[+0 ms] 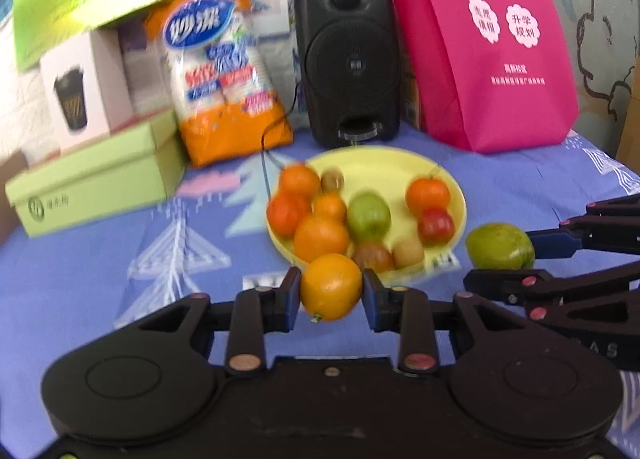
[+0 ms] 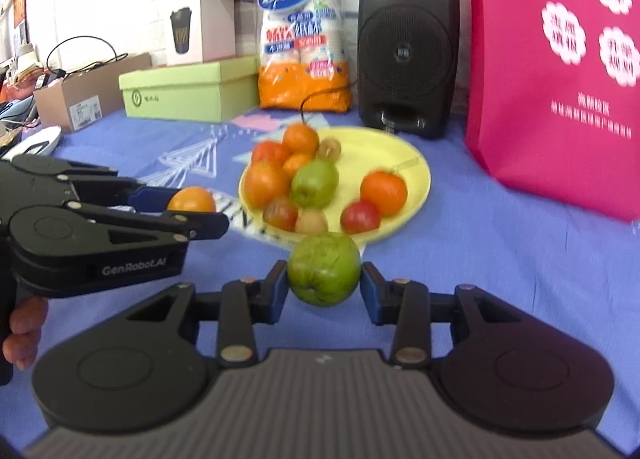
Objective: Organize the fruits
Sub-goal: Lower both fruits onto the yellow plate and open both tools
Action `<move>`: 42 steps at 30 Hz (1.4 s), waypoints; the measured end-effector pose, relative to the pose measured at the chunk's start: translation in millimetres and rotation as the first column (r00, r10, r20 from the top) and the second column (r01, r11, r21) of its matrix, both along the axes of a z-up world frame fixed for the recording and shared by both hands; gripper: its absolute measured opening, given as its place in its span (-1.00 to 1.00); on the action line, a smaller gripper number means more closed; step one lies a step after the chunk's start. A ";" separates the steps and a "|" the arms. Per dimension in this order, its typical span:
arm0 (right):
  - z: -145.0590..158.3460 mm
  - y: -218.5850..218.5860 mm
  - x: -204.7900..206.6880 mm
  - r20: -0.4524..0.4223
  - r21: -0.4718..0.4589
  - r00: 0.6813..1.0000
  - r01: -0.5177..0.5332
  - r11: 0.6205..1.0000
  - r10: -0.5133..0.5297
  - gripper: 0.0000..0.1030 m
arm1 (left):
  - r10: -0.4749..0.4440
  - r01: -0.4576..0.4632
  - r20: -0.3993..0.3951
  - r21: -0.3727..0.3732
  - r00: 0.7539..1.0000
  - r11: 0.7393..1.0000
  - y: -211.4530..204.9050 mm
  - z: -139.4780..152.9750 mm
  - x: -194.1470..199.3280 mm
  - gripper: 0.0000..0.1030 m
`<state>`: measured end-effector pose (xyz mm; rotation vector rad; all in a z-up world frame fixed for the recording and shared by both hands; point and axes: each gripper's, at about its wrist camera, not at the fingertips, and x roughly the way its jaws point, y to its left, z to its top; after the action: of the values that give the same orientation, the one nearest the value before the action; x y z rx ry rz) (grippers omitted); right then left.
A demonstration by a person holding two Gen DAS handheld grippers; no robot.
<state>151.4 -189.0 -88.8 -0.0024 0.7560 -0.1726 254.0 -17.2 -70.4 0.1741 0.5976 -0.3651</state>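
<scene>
Left wrist view shows the left gripper [image 1: 331, 293] with its fingers pinching an orange [image 1: 331, 287] just short of the near rim of the yellow plate [image 1: 384, 161], while the right gripper [image 2: 323, 285] pinches a green fruit [image 2: 324, 269] the same way beside it. Both fruits are round and held only at their sides, so I judge either could roll off the crowded plate or knock the piled fruit [image 1: 320, 219] loose if released near the rim. Behind the plate stand a black speaker [image 1: 347, 59] with its cable, an orange packet [image 1: 224, 71], a green box [image 1: 96, 179] and a pink bag [image 1: 488, 43], crowding the table [image 1: 80, 279].
</scene>
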 end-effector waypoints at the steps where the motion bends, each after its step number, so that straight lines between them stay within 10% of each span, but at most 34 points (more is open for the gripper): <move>1: 3.0 -1.6 4.7 0.006 -0.005 1.000 0.000 1.000 0.000 -0.27 | -0.005 0.005 0.006 0.001 1.000 1.000 -3.3 3.4 6.8 -0.39; 19: -6.2 -22.1 89.6 -0.018 -0.052 1.000 -0.010 0.999 0.010 -0.16 | 0.018 -0.018 0.009 0.028 1.000 0.999 4.3 9.1 45.8 -0.39; 42: 17.5 -65.2 -29.9 0.079 0.077 0.979 0.181 0.980 -0.187 0.21 | -0.131 0.134 -0.060 0.055 0.990 0.989 -66.1 -4.8 58.5 -0.39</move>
<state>121.5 -254.2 -71.3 0.1408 0.6752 -0.3206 312.5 -83.3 -75.2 0.2617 0.6544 -0.4828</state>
